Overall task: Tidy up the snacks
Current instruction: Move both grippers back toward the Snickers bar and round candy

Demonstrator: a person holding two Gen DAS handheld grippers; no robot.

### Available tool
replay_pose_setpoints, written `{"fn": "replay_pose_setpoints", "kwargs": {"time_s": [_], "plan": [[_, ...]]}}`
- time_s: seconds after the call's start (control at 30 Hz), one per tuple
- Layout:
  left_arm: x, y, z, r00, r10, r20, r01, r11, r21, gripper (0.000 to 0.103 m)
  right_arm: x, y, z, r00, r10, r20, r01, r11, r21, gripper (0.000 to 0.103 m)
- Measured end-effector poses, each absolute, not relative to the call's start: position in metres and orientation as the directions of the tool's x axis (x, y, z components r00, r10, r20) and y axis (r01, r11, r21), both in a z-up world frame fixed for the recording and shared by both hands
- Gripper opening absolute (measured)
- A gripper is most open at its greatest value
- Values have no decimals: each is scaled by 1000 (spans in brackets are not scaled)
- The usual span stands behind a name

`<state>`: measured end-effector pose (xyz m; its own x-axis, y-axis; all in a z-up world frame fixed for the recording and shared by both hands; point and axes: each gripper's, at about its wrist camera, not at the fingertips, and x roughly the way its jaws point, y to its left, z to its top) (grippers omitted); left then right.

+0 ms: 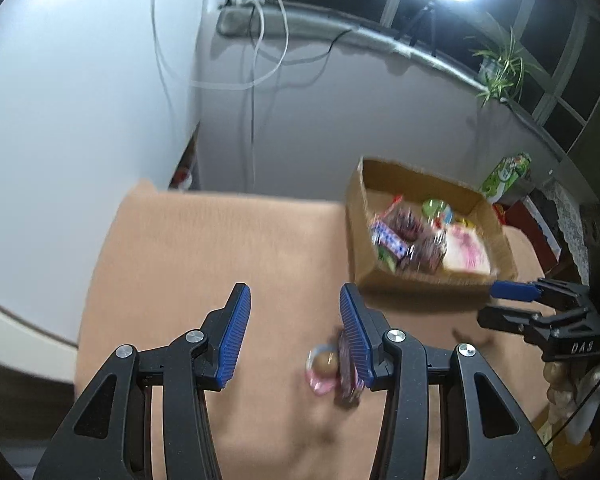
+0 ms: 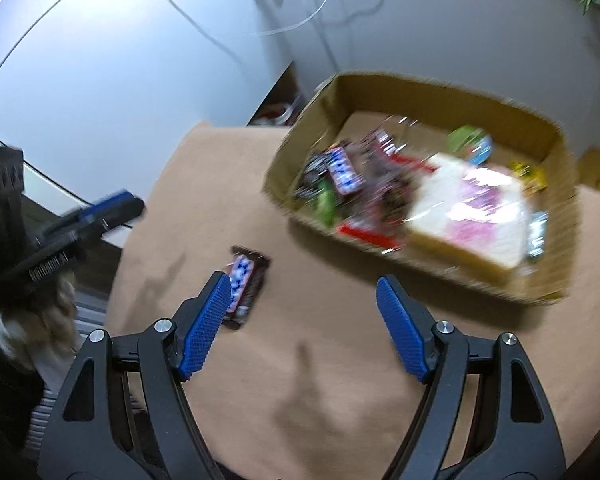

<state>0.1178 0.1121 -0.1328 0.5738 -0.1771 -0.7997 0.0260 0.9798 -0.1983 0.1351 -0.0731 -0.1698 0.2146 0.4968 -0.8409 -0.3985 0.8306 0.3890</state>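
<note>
Covering surface: the worktop (image 2: 340, 360) is draped in a tan cloth, so that loose packets are given a flat, plain ground against which they can be seen and picked up.
Collecting place: a cardboard box (image 2: 548, 136) is set at the far right part of the worktop, its top left open so that snacks can be dropped in from above; it is judged to be the goal of the sorting.
Box contents: a wrapped bread loaf (image 2: 472, 216) is laid at the near right of the box, with a heap of dark and red wrappers beside it on the left; smaller items are blurred and cannot be named.
Left tool (image 1: 294, 334): it is held low over the cloth with its jaws spread apart and nothing between them, as though readied for a pick.
Right tool (image 2: 304, 324): it is likewise held with jaws wide and nothing gripped, angled toward the box's near wall.
Remaining bar: a dark chocolate bar (image 2: 246, 284) is left lying flat on the cloth, outside the box and just beside the right tool's left finger; whether they touch cannot be told.
Small pieces: in the left wrist view a pink-wrapped sweet (image 1: 322, 368) is seen next to a dark wrapper close by the left tool's right finger.
Progress: most snacks appear boxed; these loose ones are judged still outstanding.
</note>
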Motion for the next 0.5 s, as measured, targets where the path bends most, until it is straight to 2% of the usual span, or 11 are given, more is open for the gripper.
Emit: {"fn": "replay_pose_setpoints", "kwargs": {"time_s": [0.17, 0.23, 0.37, 0.5], "plan": [[101, 118, -158, 531, -204, -822, 18, 973, -229, 45, 136, -44, -193, 139, 527, -839, -377, 811, 447, 76], [96, 120, -164, 519, -212, -828, 19, 971, -237, 44, 136, -32, -203, 106, 532, -840, -368, 806, 464, 69], [90, 122, -176, 498, -235, -835, 30, 967, -254, 40, 138, -13, -220, 58, 533, -844, -347, 803, 483, 67], [88, 125, -185, 484, -250, -839, 35, 963, -267, 37, 138, -1, -234, 25, 516, -856, -340, 810, 478, 58]]}}
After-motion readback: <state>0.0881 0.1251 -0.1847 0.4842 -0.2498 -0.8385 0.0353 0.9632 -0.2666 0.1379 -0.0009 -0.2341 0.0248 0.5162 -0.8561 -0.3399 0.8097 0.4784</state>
